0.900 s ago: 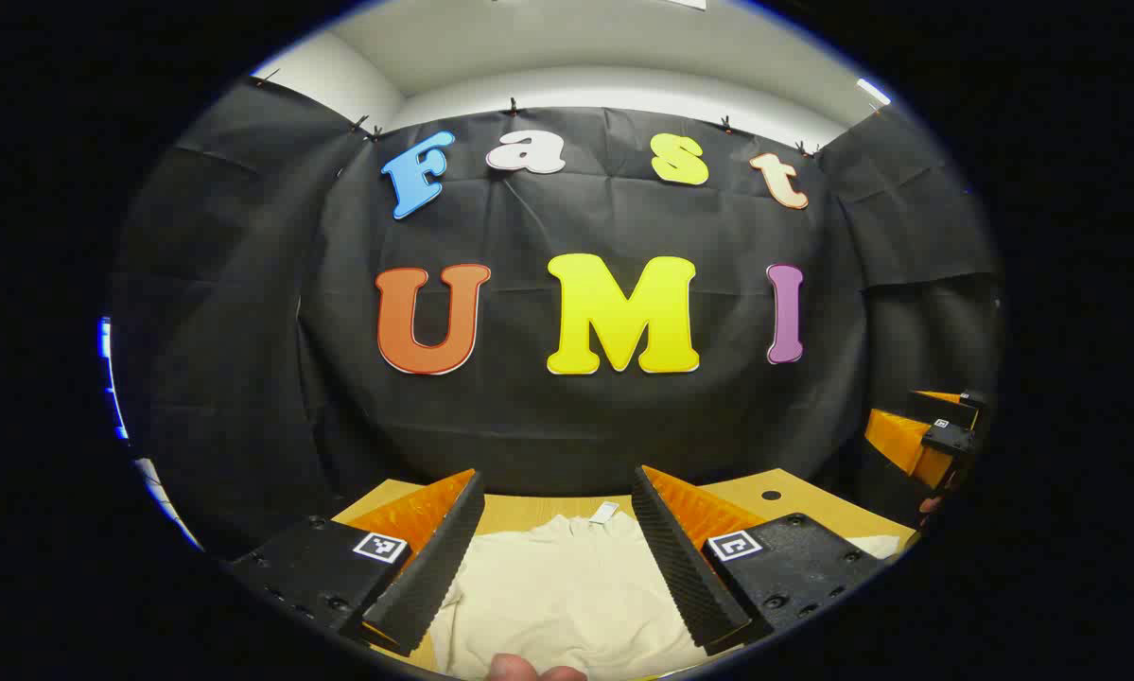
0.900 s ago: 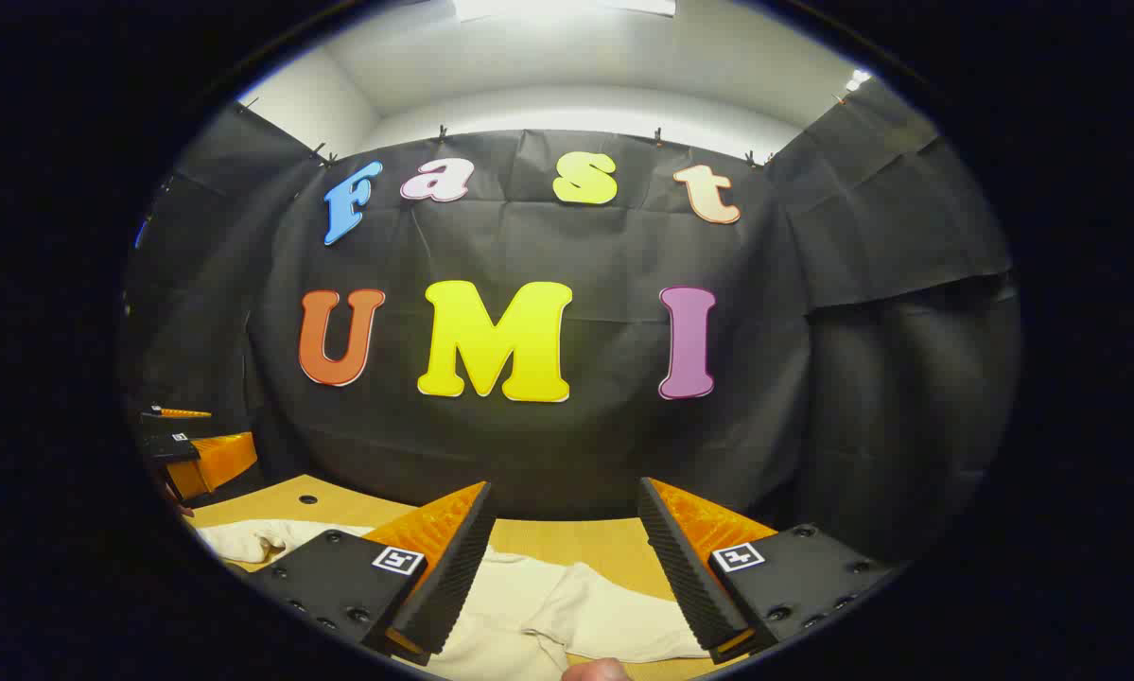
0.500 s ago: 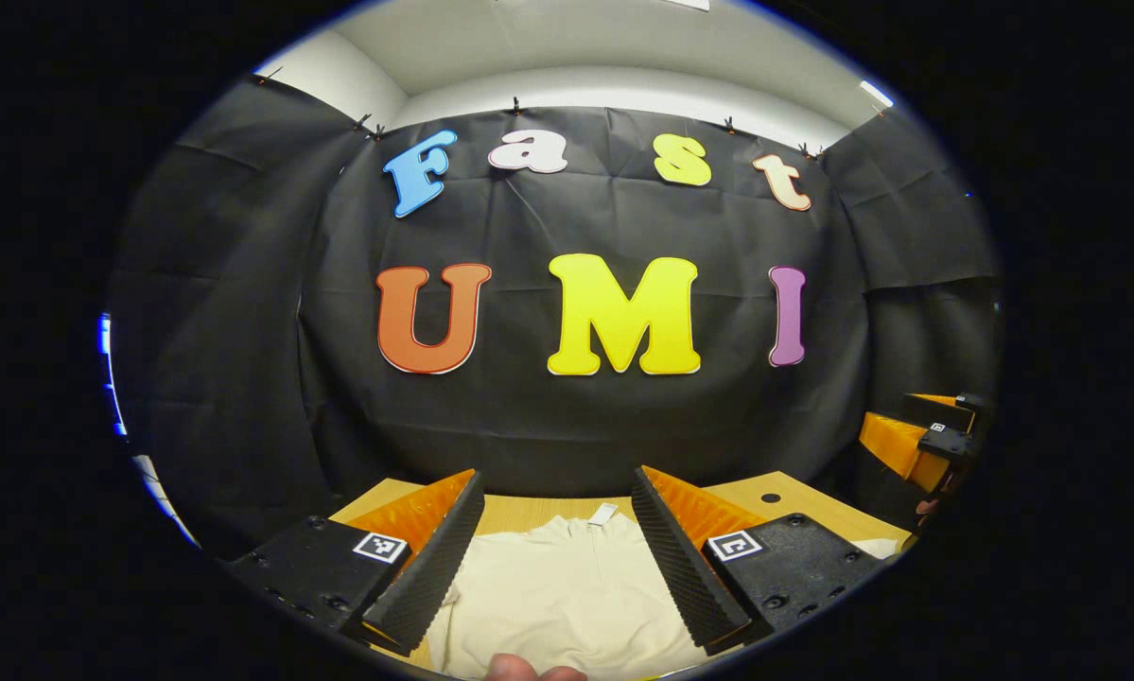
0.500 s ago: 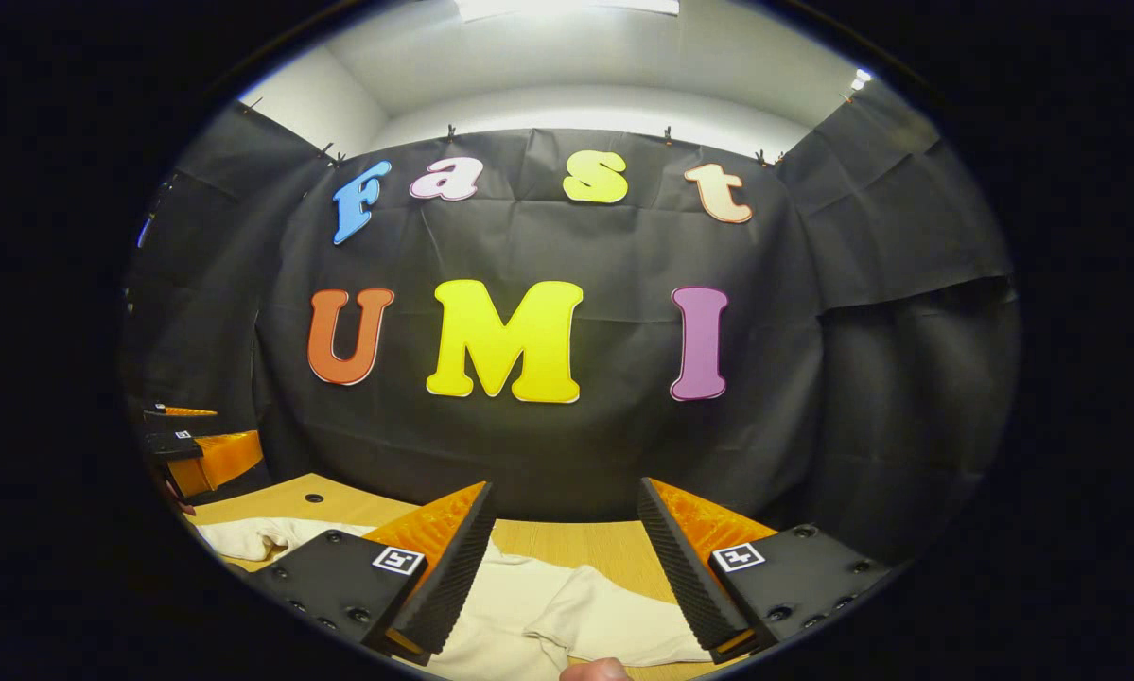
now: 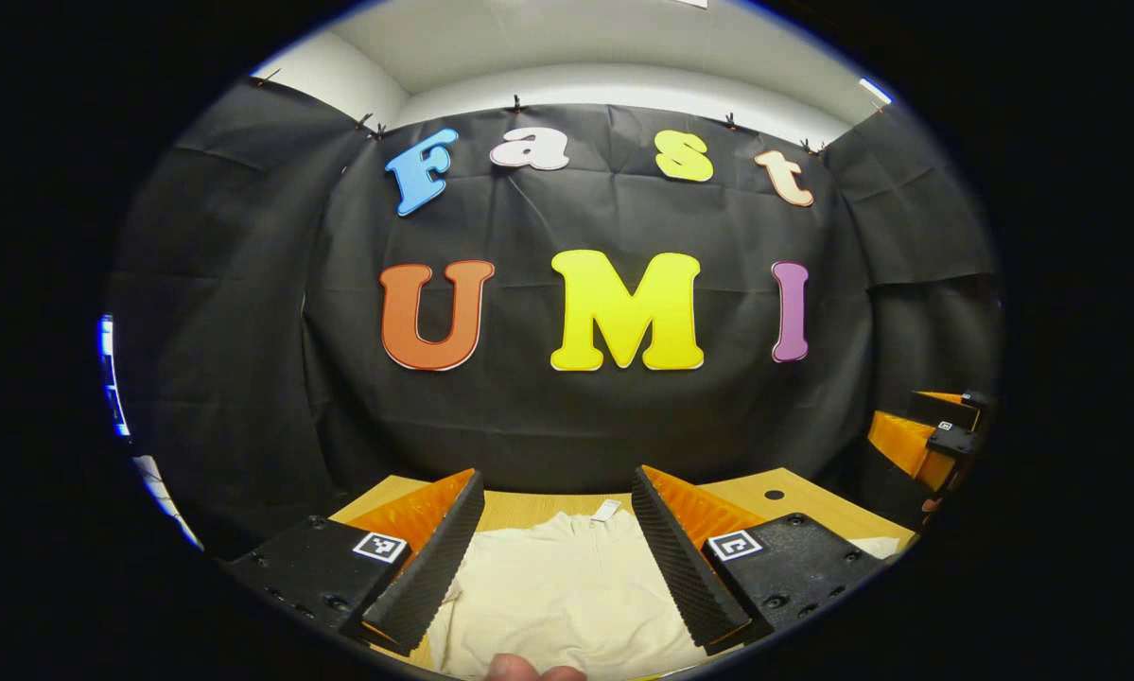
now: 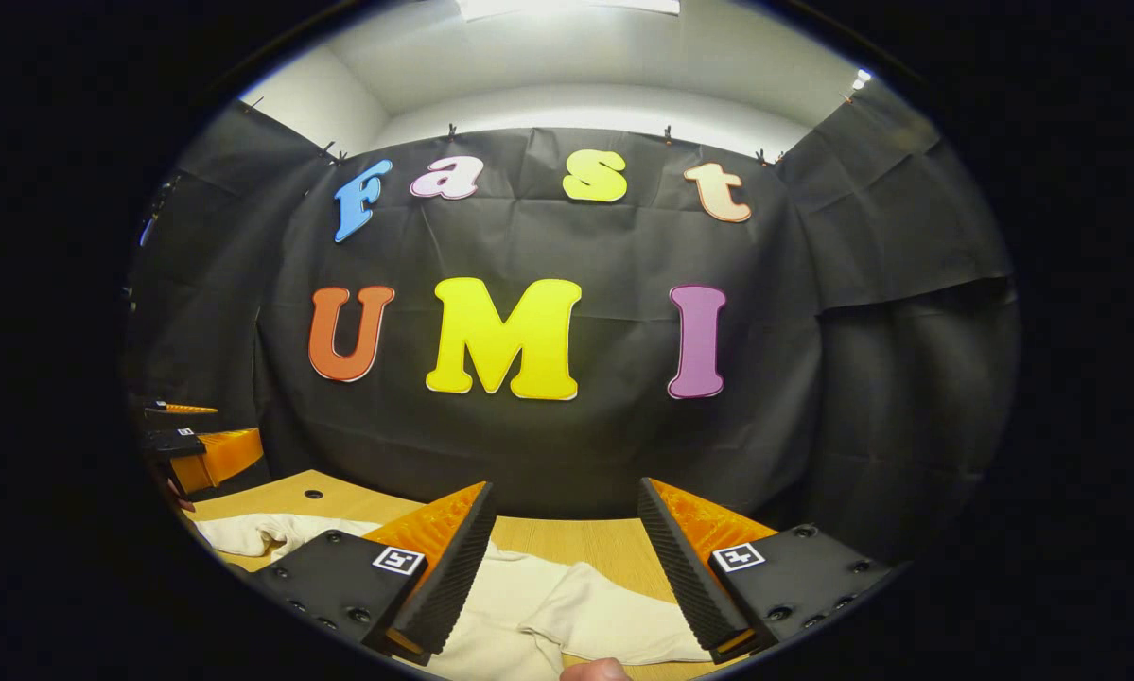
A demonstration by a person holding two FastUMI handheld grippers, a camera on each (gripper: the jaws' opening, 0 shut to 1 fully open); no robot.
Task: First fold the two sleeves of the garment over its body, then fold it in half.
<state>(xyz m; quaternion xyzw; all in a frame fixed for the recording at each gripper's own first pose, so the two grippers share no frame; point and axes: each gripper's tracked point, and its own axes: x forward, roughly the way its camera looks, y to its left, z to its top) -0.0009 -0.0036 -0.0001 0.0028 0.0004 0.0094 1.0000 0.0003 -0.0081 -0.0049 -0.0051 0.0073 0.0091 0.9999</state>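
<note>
A cream garment [image 5: 562, 591] lies flat on the wooden table [image 5: 514, 511], its collar tag toward the far wall. My left gripper [image 5: 557, 487] hovers open above the garment's body, with nothing between its fingers. In the right gripper view the same garment [image 6: 538, 610] shows a sleeve [image 6: 614, 619] lying rumpled toward the right, and another part of the cloth [image 6: 245, 534] bunched at the left. My right gripper [image 6: 564, 497] is open over that sleeve, holding nothing. The other gripper [image 6: 198, 445] appears at the far left edge.
The black cloth wall [image 5: 576, 416] rises close behind the table's far edge. A small round hole [image 5: 772, 495] sits in the tabletop at the right. The other gripper [image 5: 926, 435] hangs at the right edge. A fingertip [image 5: 529, 670] shows at the bottom.
Both views have shifted only slightly. The grippers stay open above the garment, and the cloth has not moved.
</note>
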